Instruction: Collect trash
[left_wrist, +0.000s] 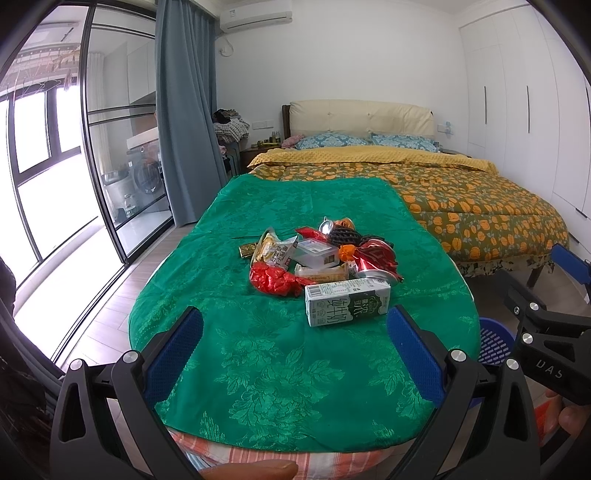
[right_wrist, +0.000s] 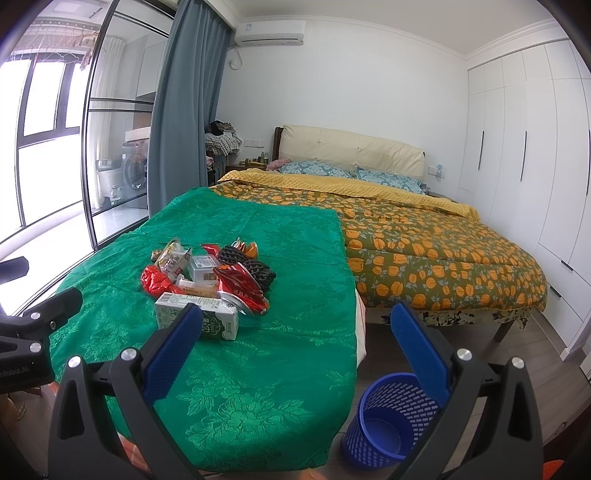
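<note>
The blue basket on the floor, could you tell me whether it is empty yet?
Empty: the right wrist view shows the blue basket's bare bottom.

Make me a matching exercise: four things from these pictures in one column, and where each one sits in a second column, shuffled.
Things:
1. milk carton
2. blue basket
3. air conditioner
4. pillows

Places:
A. high on the wall
B. on the floor beside the table
C. by the headboard
D. lying on the green cloth, nearest piece of the trash pile

Pairs: 1-D, 2-B, 3-A, 4-C
</note>
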